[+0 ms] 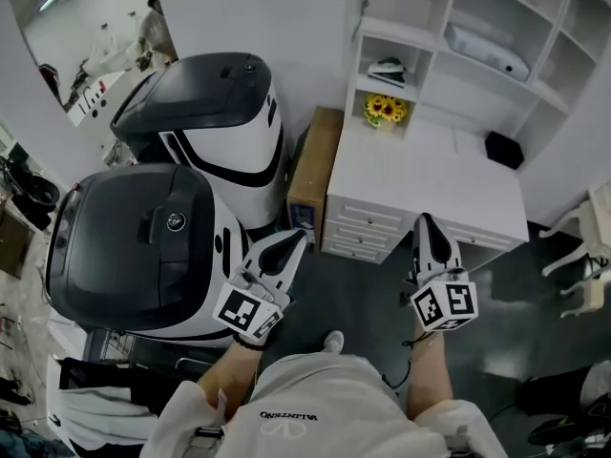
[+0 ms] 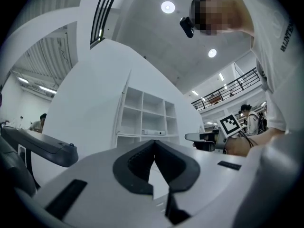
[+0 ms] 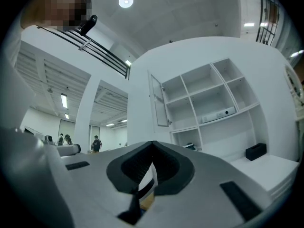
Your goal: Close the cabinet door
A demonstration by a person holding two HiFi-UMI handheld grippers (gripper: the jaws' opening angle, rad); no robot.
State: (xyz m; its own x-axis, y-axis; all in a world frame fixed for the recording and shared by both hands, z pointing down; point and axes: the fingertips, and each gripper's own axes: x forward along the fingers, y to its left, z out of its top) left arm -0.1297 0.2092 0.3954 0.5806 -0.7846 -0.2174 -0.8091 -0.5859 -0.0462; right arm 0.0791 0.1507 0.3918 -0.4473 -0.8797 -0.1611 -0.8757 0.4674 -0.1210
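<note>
Cabinet door (image 3: 159, 101): stands open on shelf unit (image 3: 223, 96), probably light, stiff, free-swinging; push its free edge; left hand-held gripper (image 1: 298, 238) and right hand-held gripper (image 1: 425, 220) closed, empty.

Held forward, side by side but apart: left gripper (image 1: 289, 244) and right gripper (image 1: 427, 227) point ahead, tips tilted slightly upward — jaws on each fully closed, nothing between them. Left forearm (image 1: 227, 378) and right forearm (image 1: 427, 375) extended behind.

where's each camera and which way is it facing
Head view: head-worn, down at the desk; left hand-held gripper, right hand-held gripper, forearms.
Left gripper view: on the left one, facing the shelves; shut jaws, shirt.
Right gripper view: on the right one, facing the open cabinet door; shut jaws.
Gripper views share the shelves.
</note>
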